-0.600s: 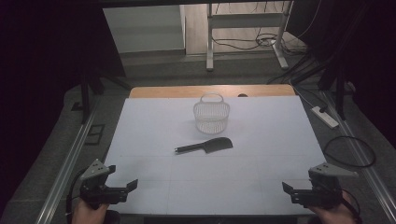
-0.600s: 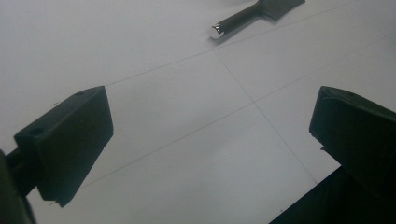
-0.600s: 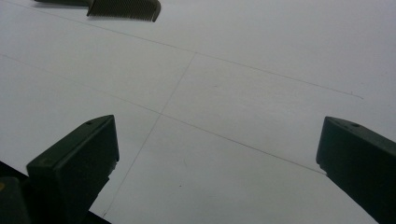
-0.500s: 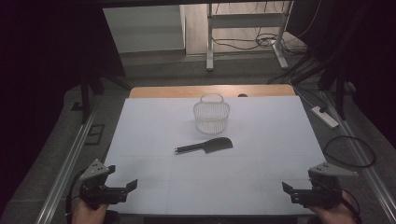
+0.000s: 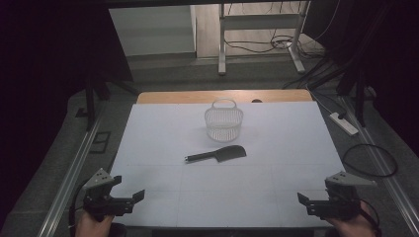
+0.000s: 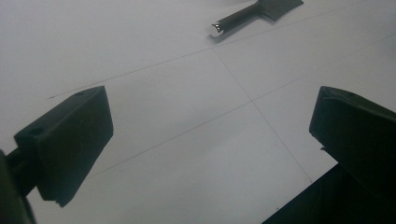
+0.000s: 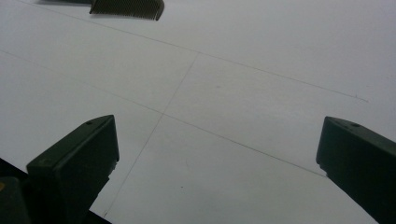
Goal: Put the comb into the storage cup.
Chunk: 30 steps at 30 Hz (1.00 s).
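A black comb (image 5: 220, 154) lies flat near the middle of the white table (image 5: 276, 133), handle to the left. Just behind it stands a small white wire basket (image 5: 224, 121) with a handle. My left gripper (image 5: 134, 197) rests at the front left corner, jaws wide apart and nothing between them. At the front right corner my right gripper (image 5: 302, 200) is likewise open and empty. In the left gripper view the comb's handle (image 6: 236, 19) shows far ahead at the top, beyond the gripper (image 6: 210, 140). The right gripper view catches the comb's teeth (image 7: 128, 8) at its top edge, well beyond the gripper (image 7: 217, 158).
Thin grid lines cross the white sheet. A wooden strip (image 5: 197, 96) edges the table's far side. Metal rails (image 5: 74, 168) run along both sides, with a power strip (image 5: 344, 123) and a looped cable (image 5: 368, 160) on the floor at the right.
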### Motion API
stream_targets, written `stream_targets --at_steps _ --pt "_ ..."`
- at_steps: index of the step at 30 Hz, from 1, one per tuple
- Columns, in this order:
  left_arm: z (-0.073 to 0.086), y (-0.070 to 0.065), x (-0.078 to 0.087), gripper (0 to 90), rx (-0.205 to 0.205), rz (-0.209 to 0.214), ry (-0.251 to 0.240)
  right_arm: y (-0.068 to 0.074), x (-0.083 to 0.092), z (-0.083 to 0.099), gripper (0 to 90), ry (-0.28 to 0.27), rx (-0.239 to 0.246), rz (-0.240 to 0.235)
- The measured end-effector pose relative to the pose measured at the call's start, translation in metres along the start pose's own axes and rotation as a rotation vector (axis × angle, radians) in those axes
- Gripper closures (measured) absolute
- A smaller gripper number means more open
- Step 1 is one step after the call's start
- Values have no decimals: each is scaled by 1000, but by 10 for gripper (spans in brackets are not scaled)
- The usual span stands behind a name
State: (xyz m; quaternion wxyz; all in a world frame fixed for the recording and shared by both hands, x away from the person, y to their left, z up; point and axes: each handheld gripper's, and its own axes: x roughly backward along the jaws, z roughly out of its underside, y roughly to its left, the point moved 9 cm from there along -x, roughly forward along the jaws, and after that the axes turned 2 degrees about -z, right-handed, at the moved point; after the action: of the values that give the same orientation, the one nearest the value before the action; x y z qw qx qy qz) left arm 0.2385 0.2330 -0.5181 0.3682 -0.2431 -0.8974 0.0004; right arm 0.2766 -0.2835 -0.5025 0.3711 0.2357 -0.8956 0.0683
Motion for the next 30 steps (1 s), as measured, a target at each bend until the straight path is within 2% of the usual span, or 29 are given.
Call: stream_targets --at_steps 6,9,15,23,30 --pt "1 0 -3 3 18 31 30 1 0 0 0 -1 9 -1" --pt "1 0 -2 3 24 35 27 1 0 0 0 4 6 3" --pt "0 -4 -3 0 6 50 40 1 0 0 0 5 9 2" --pt "-2 -4 -7 0 -15 29 47 1 -1 0 0 5 3 1" --pt "-5 -7 -11 0 -33 34 58 1 -1 0 0 8 3 -3"
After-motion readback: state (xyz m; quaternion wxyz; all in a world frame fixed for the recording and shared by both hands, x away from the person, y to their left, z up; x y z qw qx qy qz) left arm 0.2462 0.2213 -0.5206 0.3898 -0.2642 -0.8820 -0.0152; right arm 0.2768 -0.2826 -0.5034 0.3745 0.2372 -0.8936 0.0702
